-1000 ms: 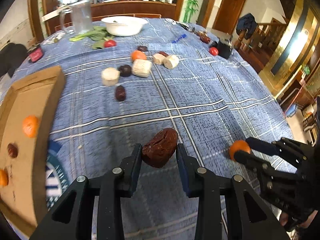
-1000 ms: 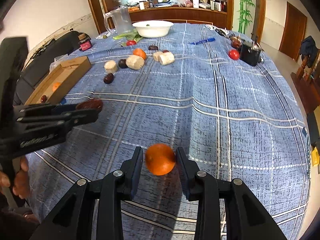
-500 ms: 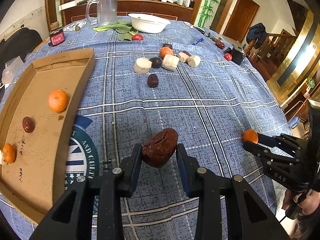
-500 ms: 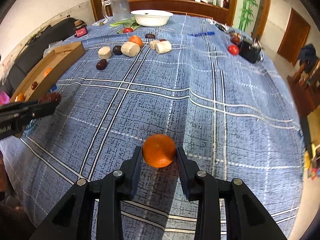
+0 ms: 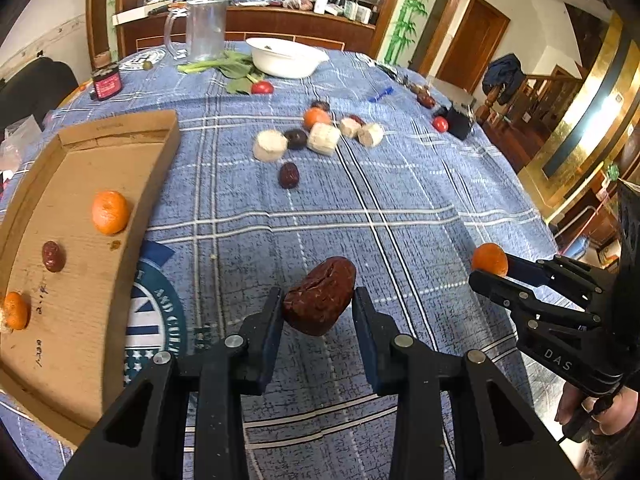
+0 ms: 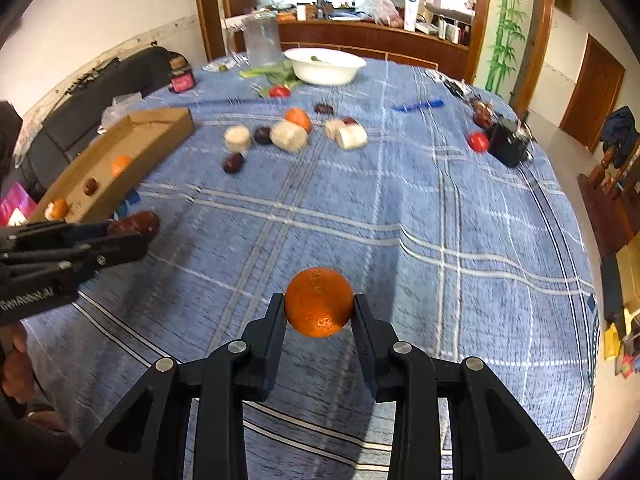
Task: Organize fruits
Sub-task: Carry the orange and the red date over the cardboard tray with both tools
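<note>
blue plaid tablecloth point(image 5: 400, 200) covers the whole table, and everything here sits on it. cardboard tray point(image 5: 76, 280) lies at the left edge of the left wrist view, already holding 2 small oranges and 1 dark date, so it reads as the drop spot for both loads. white bowl point(image 5: 286, 58) and a clear jug point(image 5: 204, 30) stand far back, well apart from the work.

left gripper point(image 5: 318, 312) is closed partway around a wrinkled brown date point(image 5: 320, 300), pinched between both fingers and held above the cloth, near the tray's long wall. right gripper point(image 6: 319, 312) is likewise clamped on a small orange point(image 6: 319, 302), held over open cloth, well apart from the tray.

to do this carry well, i would take the date across the tray wall first, lower it to a bare patch between the fruits already there, and only then loosen the grip. the orange is round and will likely roll, so set it down low, not dropped. bring the right side in after, so the 2 tools do not cross.

loose fruit cluster point(image 5: 316, 136) waits mid-table.
</note>
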Demonstrator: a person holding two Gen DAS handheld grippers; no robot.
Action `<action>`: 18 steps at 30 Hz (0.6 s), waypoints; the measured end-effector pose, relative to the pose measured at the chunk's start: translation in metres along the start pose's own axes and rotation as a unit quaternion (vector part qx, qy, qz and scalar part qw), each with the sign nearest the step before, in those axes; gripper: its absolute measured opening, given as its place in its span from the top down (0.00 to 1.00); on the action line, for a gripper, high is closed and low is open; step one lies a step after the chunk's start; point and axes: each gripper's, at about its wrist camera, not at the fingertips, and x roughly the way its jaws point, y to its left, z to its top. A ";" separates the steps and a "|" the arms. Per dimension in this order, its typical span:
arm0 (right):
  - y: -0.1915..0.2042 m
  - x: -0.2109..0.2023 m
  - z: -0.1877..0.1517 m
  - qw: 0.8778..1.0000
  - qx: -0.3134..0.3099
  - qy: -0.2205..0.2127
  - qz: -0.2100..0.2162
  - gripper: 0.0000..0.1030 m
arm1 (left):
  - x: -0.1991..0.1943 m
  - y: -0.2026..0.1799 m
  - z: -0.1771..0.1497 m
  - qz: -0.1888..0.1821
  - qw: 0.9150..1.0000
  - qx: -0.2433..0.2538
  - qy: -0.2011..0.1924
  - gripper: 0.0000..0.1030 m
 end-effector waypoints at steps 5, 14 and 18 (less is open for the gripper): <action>0.019 -0.003 0.019 1.000 -0.008 -0.012 0.022 0.66 | -0.016 0.015 0.004 0.011 1.000 -0.015 -0.018 0.68; 0.070 0.010 0.053 0.997 -0.050 -0.016 0.061 0.66 | -0.043 0.066 0.004 0.039 0.996 -0.063 -0.045 0.68; 0.097 0.020 0.068 0.994 -0.068 -0.014 0.083 0.65 | -0.056 0.099 0.001 0.060 0.992 -0.092 -0.054 0.67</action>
